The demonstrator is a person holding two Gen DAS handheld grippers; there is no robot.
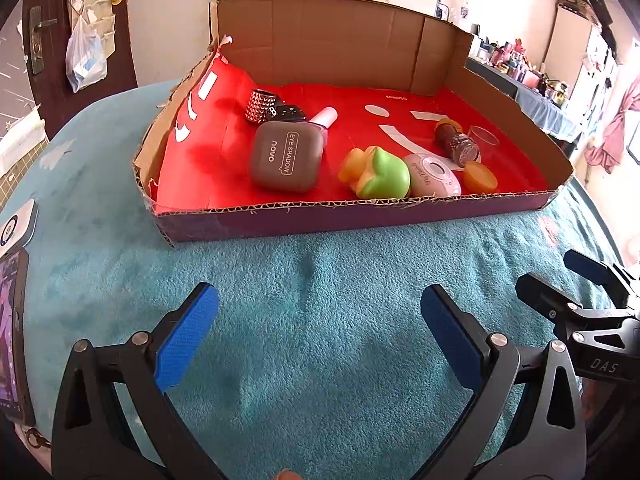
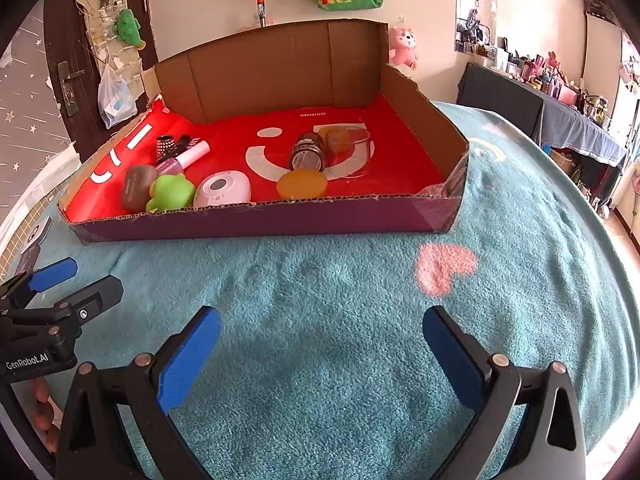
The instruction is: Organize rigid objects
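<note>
A cardboard box (image 1: 360, 216) (image 2: 256, 220) with a red liner rests on the teal blanket. Inside lie a grey eye shadow case (image 1: 286, 156) (image 2: 136, 186), a green and yellow toy (image 1: 380, 174) (image 2: 172, 194), a pink round case (image 1: 434, 176) (image 2: 224, 190), an orange lid (image 1: 480, 176) (image 2: 302, 183), a dark glitter jar (image 1: 458, 142) (image 2: 308, 152), a clear cup (image 1: 484, 136) (image 2: 358, 148), a pink nail polish bottle (image 1: 324, 118) (image 2: 188, 158) and a studded black item (image 1: 262, 106) (image 2: 166, 146). My left gripper (image 1: 320, 316) and right gripper (image 2: 322, 334) hover open over the blanket in front of the box, holding nothing.
A pink heart (image 2: 446, 268) marks the teal blanket (image 1: 320, 272) to the right front. A phone (image 1: 14, 340) lies at the left edge. A door (image 1: 44, 32) with a hanging plastic bag stands behind left; a cluttered table (image 2: 560, 112) stands at the back right.
</note>
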